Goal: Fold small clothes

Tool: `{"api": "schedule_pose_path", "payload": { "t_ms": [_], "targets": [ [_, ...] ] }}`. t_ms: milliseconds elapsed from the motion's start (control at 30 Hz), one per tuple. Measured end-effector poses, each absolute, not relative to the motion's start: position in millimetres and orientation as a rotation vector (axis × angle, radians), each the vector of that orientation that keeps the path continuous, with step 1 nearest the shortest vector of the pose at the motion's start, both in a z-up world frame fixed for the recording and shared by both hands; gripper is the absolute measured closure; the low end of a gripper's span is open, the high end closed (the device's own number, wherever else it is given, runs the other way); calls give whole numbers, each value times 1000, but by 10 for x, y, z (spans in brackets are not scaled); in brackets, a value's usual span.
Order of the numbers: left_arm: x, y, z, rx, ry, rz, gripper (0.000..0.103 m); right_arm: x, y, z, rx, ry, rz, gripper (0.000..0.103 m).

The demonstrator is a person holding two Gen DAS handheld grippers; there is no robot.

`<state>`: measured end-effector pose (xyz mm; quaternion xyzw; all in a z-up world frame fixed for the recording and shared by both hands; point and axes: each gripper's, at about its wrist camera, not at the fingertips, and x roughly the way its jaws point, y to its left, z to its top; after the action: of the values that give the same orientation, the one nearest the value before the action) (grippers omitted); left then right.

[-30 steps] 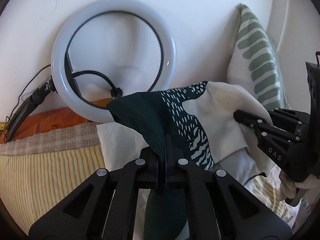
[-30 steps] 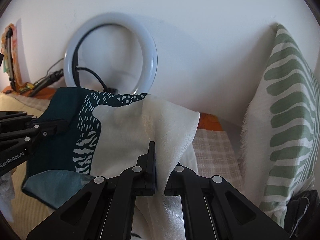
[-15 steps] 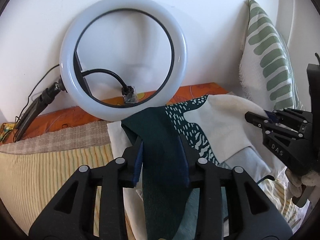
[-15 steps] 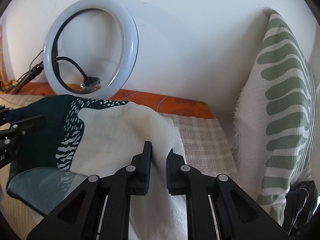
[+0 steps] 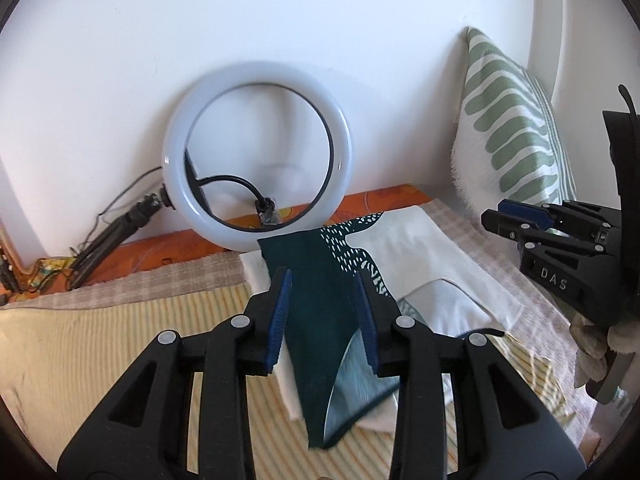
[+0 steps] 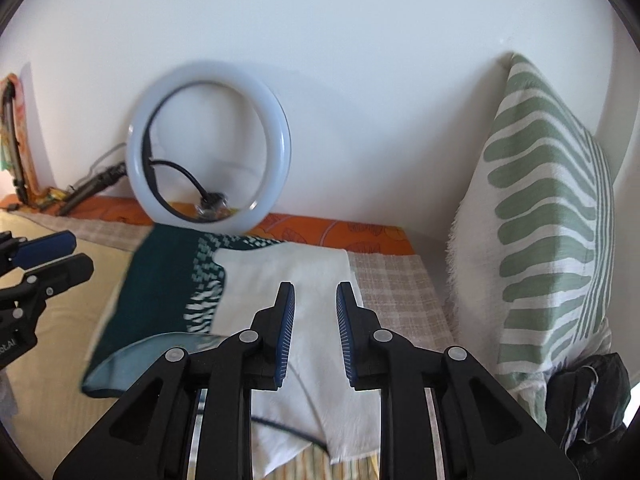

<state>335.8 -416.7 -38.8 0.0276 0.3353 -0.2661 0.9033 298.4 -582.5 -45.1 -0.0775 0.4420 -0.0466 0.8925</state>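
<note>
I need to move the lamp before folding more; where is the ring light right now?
The ring light stands on edge against the white wall at the bed's far side, left of the green-striped pillow and just behind the folded cloth.

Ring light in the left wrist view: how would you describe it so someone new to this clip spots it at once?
Start at the white wall behind the bed. Leaning against it, left of the green-striped pillow, stands the ring light, just beyond the far edge of the teal-and-cream cloth. It is the only round hoop there: a glowing white ring with a black cable curling inside it.
</note>
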Motion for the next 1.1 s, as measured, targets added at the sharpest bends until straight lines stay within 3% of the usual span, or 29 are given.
{"api": "schedule_pose_path", "payload": {
  "t_ms": [567, 867, 1100],
  "targets": [
    [2358, -3122, 439, 40, 591, -567, 71, 2093, -5063, 581, -117, 836, -84, 83],
    [1799, -2593, 559, 50, 569, -570, 71, 1595, -4671, 718, -94, 832, -94, 83],
    [1471, -2349, 473, 59, 566, -584, 71, 1269, -4407, 635, -117, 818, -116, 75]
  ]
}}
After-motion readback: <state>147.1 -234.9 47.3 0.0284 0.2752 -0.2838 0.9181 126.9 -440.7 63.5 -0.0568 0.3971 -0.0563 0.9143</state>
